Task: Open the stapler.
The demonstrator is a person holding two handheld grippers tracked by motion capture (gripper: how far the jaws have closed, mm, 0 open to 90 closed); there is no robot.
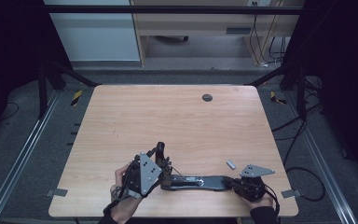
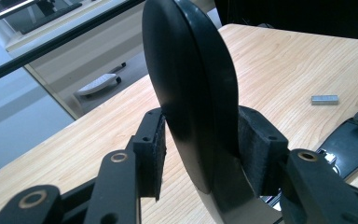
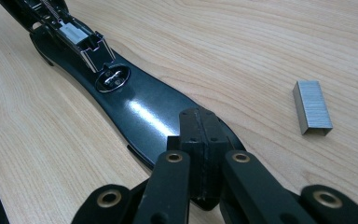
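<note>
Wooden table (image 1: 168, 121) on grey carpet (image 1: 28, 140), shelving behind

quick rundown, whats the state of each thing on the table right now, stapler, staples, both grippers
stapler: swung open, base flat on the table, staple channel exposed
stapler top arm: raised upright, between the left gripper's pads
strip of staples: loose on the table beside the stapler, not loaded
left gripper: around the raised arm, a gap at one pad
right gripper: shut, pressing down on the base's front end
</note>
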